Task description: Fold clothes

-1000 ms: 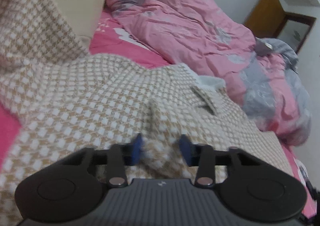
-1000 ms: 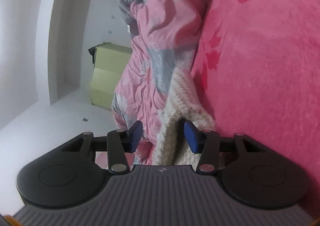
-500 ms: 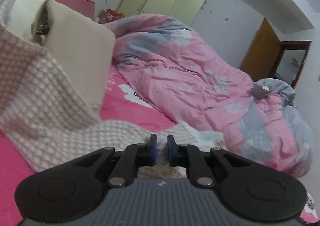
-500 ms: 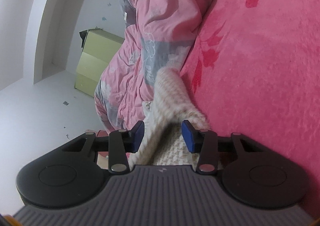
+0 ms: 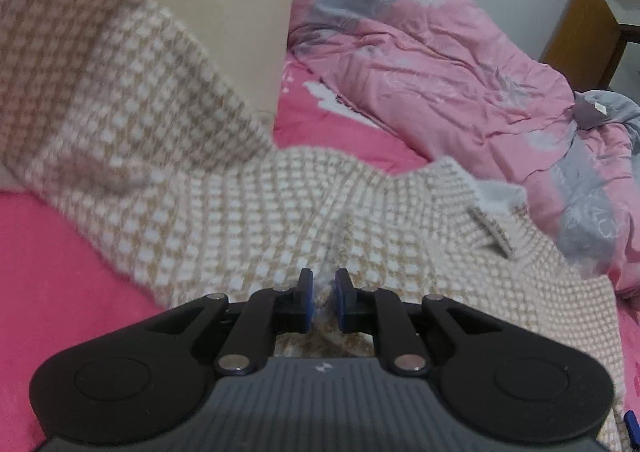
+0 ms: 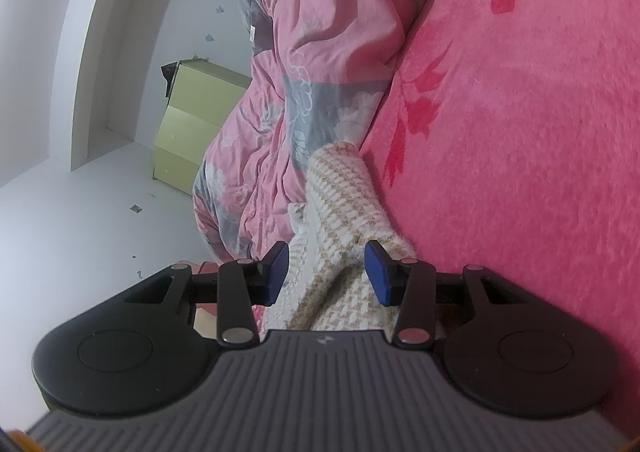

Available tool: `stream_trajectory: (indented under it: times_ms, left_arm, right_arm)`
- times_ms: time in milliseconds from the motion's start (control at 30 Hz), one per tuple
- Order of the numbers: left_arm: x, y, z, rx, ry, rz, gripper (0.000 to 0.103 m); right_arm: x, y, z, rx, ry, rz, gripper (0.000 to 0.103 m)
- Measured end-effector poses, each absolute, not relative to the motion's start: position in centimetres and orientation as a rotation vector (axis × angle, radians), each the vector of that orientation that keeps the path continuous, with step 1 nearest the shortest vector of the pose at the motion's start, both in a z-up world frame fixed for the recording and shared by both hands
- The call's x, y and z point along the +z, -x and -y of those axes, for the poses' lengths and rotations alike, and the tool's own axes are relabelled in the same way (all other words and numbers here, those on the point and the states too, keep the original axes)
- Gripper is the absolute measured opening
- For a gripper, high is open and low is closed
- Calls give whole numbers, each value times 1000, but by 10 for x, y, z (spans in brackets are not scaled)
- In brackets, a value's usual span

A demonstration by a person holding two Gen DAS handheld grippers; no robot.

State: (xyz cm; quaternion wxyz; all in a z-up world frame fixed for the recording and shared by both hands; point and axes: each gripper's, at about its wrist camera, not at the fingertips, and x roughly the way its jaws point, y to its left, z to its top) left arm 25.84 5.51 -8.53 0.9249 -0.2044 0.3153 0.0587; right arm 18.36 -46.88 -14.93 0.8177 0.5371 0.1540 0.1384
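Observation:
A beige-and-white houndstooth knit sweater (image 5: 224, 212) lies spread on the pink bed sheet (image 5: 52, 272). One part rises blurred at the upper left. My left gripper (image 5: 322, 298) is shut on a pinch of its fabric, low over the bed. In the right wrist view a folded strip of the sweater (image 6: 344, 204) runs between the fingers of my right gripper (image 6: 326, 272), which is open around it; whether the pads touch it I cannot tell.
A crumpled pink-and-grey duvet (image 5: 460, 64) lies along the bed's far side and also shows in the right wrist view (image 6: 312, 64). A cream pillow (image 5: 224, 12) stands behind the sweater. A green cabinet (image 6: 192, 132) and a wooden door (image 5: 580, 20) are by the walls.
My left gripper closed on the sweater, rose, then tilted back down with the fabric pinched. My right gripper stayed open as the sweater strip shifted between its fingers.

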Motion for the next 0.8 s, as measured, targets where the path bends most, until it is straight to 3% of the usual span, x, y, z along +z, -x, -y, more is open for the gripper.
stream_trajectory:
  times_ms: [533,600,733,800]
  left_arm:
    - [-79,-252,-62,174,337,-560,17]
    - [-72,-247,-67,210,357,-540,25]
    - [-49,-240,-54,130,306,-416,31]
    - [-49,-246,-32,52,247,-437,32]
  right_arm:
    - [-151,-183,470,297,-1166,-325,42]
    - [-151,-183,470,297,-1168,-325,42]
    - [-150,-183,470,294,-1161,-331,42]
    - [-149,-184,470,290,-1151,-336,42]
